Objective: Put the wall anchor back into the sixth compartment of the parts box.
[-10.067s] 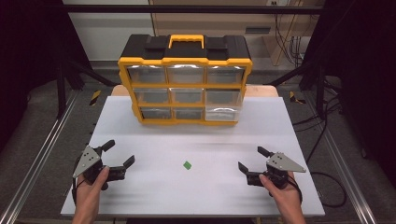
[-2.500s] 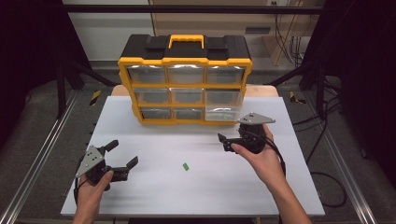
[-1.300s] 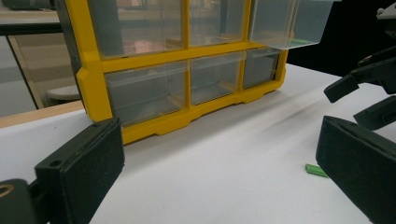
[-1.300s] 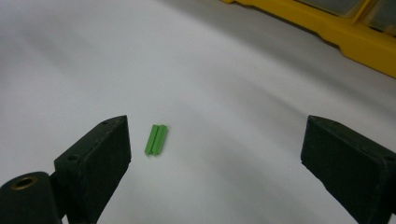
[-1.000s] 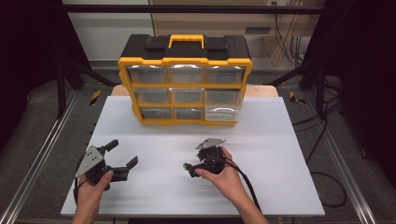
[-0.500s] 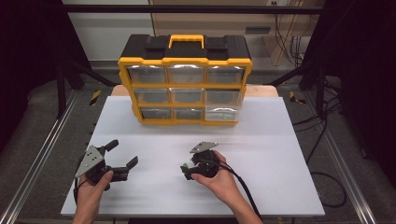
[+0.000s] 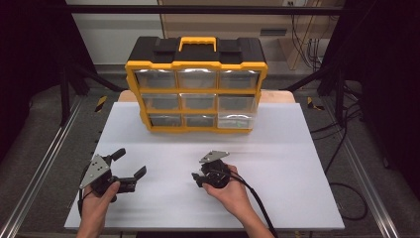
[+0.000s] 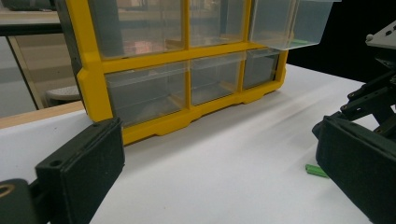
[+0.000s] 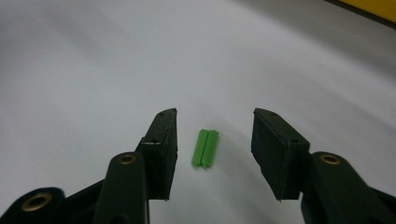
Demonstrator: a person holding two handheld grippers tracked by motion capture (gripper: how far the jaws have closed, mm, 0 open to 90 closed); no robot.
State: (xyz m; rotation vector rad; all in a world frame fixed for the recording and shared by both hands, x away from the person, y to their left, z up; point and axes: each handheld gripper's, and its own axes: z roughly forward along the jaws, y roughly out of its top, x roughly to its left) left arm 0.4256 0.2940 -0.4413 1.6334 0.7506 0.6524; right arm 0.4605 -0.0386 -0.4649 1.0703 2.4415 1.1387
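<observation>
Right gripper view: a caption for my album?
Right tool closing around a small green peg on the white table.

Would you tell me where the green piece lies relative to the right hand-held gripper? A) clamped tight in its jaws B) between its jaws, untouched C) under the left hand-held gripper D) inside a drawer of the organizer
B: the green piece lies on the table between the right hand-held gripper jaws, with gaps on both sides.

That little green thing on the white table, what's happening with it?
A person is picking it up. The right hand-held gripper sits low over the table with the small green piece between its jaws, which have just been closing but do not touch it yet. The left hand-held gripper rests open off to the side. Behind stands a yellow drawer cabinet, one bottom drawer pulled out.
</observation>
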